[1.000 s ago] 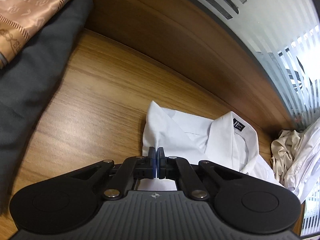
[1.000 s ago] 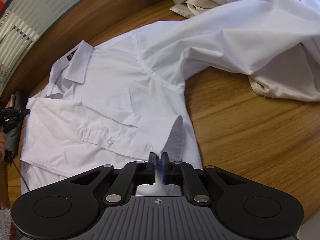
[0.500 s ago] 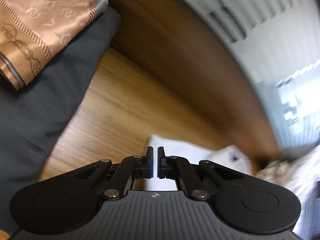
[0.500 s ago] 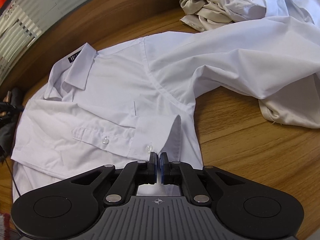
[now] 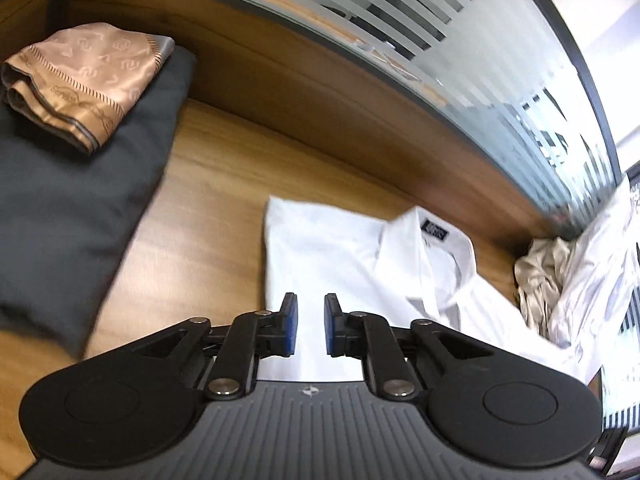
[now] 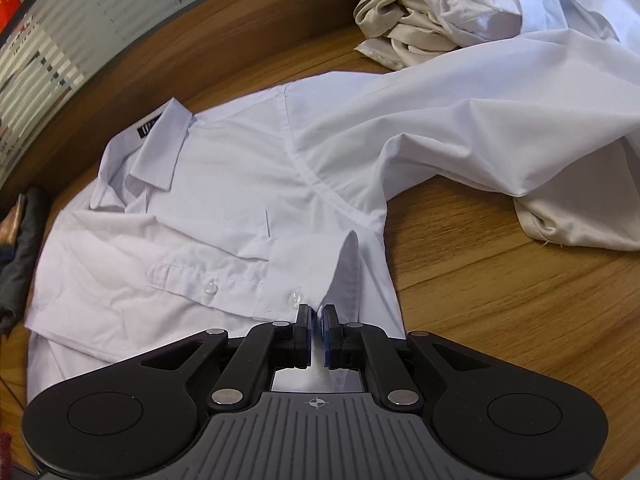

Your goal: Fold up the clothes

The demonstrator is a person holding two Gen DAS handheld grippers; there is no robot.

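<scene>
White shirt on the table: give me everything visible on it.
The white shirt lies flat on the wooden table, collar with a dark label toward the wall. Thin woven cloth, lightly creased. One sleeve is folded across the chest, its buttoned cuff pinched by the right tool; the other sleeve trails onto the crumpled clothes pile.

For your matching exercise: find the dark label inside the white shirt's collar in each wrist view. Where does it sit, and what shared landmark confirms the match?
Left wrist view: the collar label sits right of centre, at mid-height.
Right wrist view: the label sits upper left, partly hidden by the collar flap.
Shared landmark: the crumpled beige garment beyond the white shirt.
</scene>
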